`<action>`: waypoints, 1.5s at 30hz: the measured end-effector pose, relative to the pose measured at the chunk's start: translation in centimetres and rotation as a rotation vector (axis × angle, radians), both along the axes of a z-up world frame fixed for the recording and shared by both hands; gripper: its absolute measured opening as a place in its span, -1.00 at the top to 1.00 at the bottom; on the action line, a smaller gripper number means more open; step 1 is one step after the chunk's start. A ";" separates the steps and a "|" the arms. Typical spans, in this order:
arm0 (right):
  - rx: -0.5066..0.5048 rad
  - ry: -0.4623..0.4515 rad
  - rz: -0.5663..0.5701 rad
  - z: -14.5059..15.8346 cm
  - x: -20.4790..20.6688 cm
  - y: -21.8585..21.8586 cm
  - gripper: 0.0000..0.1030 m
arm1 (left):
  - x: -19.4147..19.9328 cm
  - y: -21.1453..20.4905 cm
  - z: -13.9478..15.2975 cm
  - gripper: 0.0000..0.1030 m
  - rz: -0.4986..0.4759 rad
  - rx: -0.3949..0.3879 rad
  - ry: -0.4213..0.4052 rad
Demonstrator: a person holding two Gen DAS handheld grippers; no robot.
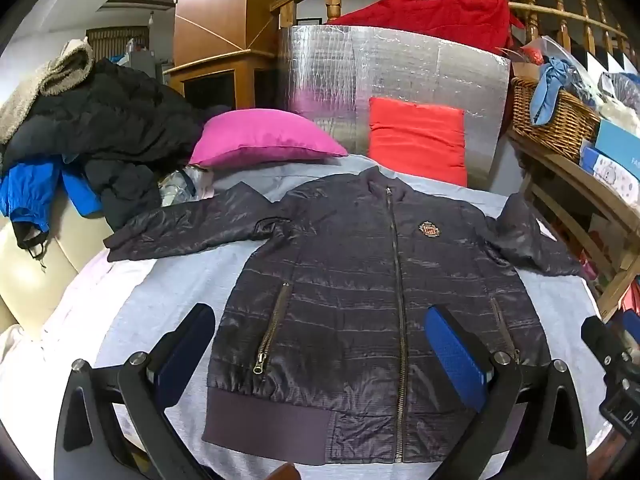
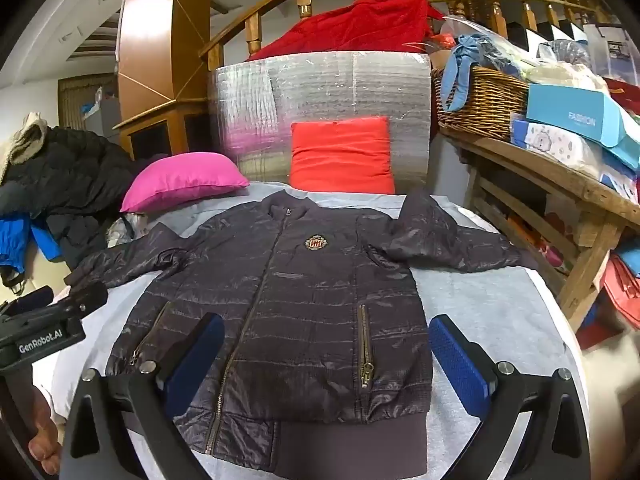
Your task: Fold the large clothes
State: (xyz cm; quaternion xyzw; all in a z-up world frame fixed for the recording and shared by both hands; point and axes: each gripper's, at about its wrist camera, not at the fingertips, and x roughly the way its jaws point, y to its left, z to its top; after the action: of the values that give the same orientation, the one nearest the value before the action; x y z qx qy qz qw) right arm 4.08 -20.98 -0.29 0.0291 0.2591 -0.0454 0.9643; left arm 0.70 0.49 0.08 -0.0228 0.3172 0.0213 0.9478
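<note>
A dark grey quilted jacket (image 1: 352, 288) lies face up and zipped on a light grey sheet (image 1: 168, 292), collar away from me, both sleeves spread out to the sides. It also shows in the right wrist view (image 2: 296, 292). My left gripper (image 1: 320, 356) is open and empty, hovering above the jacket's lower half near the hem. My right gripper (image 2: 326, 360) is open and empty, above the jacket's lower right part. The left gripper's body (image 2: 44, 328) shows at the left edge of the right wrist view.
A pink pillow (image 1: 264, 136) and a red cushion (image 1: 418, 142) sit behind the jacket against a silver foil panel (image 1: 392, 72). A pile of dark and blue coats (image 1: 92, 148) lies at left. A wooden bench (image 2: 560, 200) with a wicker basket (image 2: 480, 96) and boxes stands at right.
</note>
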 end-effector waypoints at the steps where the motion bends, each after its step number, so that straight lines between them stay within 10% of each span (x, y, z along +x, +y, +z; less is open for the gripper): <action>1: 0.001 0.001 0.003 0.0 0.0 0.0 -1.00 | -0.4 -0.4 -0.2 -1.00 0.002 0.005 -0.007; 45: 0.014 -0.015 0.004 0.6 -0.1 0.4 -1.00 | -0.9 -0.8 -0.7 -1.00 -0.013 -0.009 -0.014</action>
State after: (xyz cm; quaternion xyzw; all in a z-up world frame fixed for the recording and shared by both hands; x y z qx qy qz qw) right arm 3.96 -20.57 0.27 0.0358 0.2520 -0.0412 0.9662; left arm -0.19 -0.27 -0.58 -0.0251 0.3109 0.0138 0.9500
